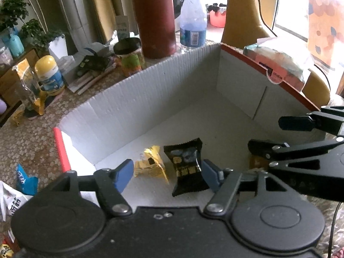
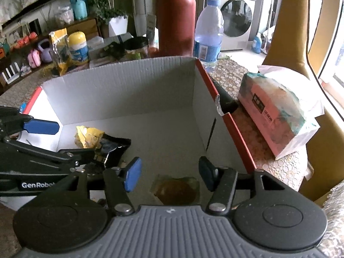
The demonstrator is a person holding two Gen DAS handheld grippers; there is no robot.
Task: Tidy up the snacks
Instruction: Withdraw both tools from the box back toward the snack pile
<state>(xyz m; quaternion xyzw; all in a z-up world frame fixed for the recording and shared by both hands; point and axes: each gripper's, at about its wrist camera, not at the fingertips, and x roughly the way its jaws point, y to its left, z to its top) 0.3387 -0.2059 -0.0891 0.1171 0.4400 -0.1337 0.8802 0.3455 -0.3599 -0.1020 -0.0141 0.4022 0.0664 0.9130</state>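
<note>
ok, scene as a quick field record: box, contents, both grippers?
box: white corrugated cardboard box, red outside, open top
contents: black snack packet, crumpled yellow wrapper, brown clear-wrapped snack
left gripper: open, over the black packet, not pinching
right gripper: open, above the brown snack
beside box: tissue pack

Both grippers tilt steeply downward, side by side and close together. The left gripper point(image 1: 166, 175) has its blue-padded jaws spread well apart, and nothing is pinched between the pads. Its black linkage arms fan out from two round pivots on the body. The right gripper point(image 2: 169, 177) stands just to its right, jaws likewise parted with a clear gap and no pad pressing on anything. Seen from the left one, the right gripper's black fingers point(image 1: 296, 123) reach in from the side, one above the other, apart from the left pads.
</note>
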